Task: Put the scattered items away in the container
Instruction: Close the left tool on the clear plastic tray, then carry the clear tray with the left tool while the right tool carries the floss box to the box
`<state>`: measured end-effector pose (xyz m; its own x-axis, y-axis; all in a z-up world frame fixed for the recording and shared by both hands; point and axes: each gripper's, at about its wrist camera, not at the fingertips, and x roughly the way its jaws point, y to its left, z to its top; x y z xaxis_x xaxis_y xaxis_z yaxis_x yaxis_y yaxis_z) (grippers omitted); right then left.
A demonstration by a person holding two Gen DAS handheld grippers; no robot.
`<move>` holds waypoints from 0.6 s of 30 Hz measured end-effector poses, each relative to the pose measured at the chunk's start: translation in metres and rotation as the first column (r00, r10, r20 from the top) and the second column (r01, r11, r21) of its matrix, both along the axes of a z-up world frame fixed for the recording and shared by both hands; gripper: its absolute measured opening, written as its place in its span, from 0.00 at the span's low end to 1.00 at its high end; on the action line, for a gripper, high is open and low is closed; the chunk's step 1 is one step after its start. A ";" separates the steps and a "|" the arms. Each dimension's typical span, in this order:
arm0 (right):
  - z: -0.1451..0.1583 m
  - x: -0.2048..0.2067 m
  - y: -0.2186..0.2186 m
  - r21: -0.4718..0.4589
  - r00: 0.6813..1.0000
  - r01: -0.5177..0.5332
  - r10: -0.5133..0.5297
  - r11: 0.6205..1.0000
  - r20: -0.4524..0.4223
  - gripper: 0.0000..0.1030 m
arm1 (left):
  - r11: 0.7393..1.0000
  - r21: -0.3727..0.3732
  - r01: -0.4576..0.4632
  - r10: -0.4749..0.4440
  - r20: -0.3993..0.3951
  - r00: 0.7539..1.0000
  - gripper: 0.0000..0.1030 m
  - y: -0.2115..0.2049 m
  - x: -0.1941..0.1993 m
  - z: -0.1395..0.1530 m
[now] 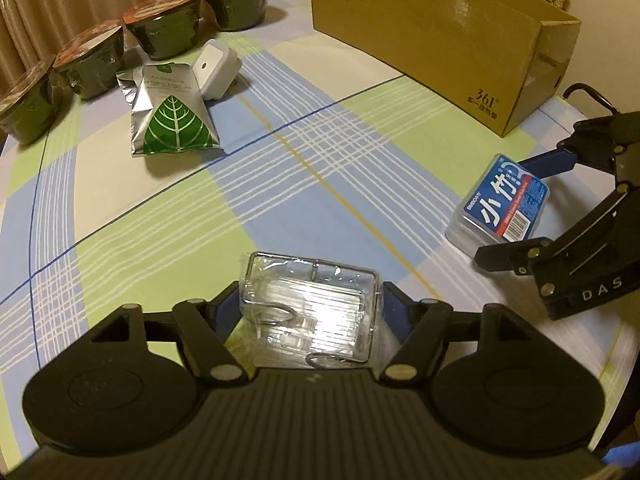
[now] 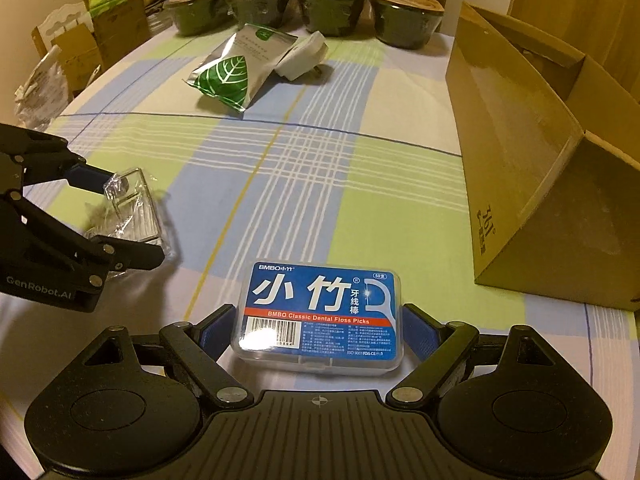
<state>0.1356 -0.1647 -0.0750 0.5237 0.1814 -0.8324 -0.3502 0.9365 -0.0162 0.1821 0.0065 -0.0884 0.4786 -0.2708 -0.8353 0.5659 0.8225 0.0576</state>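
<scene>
My left gripper [image 1: 310,296] is shut on a clear plastic-wrapped wire rack [image 1: 312,304], its blue pads pressing both sides; the same rack [image 2: 128,212] lies low over the tablecloth at the left of the right wrist view. My right gripper [image 2: 319,320] is shut on a blue dental floss pick box [image 2: 320,312], which rests on the cloth. That box [image 1: 504,204] also shows at the right of the left wrist view. The open cardboard box [image 1: 432,36] stands at the far right. A silver leaf-print pouch [image 1: 172,112] and a white plug adapter [image 1: 216,68] lie beyond.
Several dark green sealed bowls [image 2: 328,8] line the table's far edge by a curtain. The cardboard box [image 2: 532,160] fills the right side. Cartons and plastic bags [image 2: 80,48] sit off the table's left edge. Checked tablecloth [image 2: 280,168] lies open between the grippers and the pouch.
</scene>
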 end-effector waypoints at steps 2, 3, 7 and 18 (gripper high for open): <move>0.000 -0.001 0.000 0.000 1.000 0.000 0.000 1.000 0.000 0.86 | 1.000 -0.003 -0.004 0.004 -0.009 1.000 0.63 0.000 0.001 0.002; 0.001 -0.001 -0.001 0.000 1.000 0.005 -0.005 1.000 0.000 0.86 | 1.000 -0.002 -0.003 0.003 -0.011 1.000 0.63 -0.001 0.000 0.003; 0.011 -0.005 -0.003 0.015 0.999 0.020 -0.020 1.000 0.025 0.86 | 1.000 0.000 -0.004 0.004 -0.002 1.000 0.63 -0.002 -0.005 0.009; 0.056 -0.020 -0.019 0.046 0.993 0.053 -0.057 0.998 0.101 0.86 | 0.995 -0.055 -0.077 0.080 0.042 0.996 0.63 -0.008 -0.027 0.057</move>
<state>0.1151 -0.1841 -0.0191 0.6155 0.1848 -0.7662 -0.2968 0.9549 -0.0081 0.1556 -0.0019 -0.0309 0.5360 -0.2745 -0.7984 0.4973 0.8668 0.0359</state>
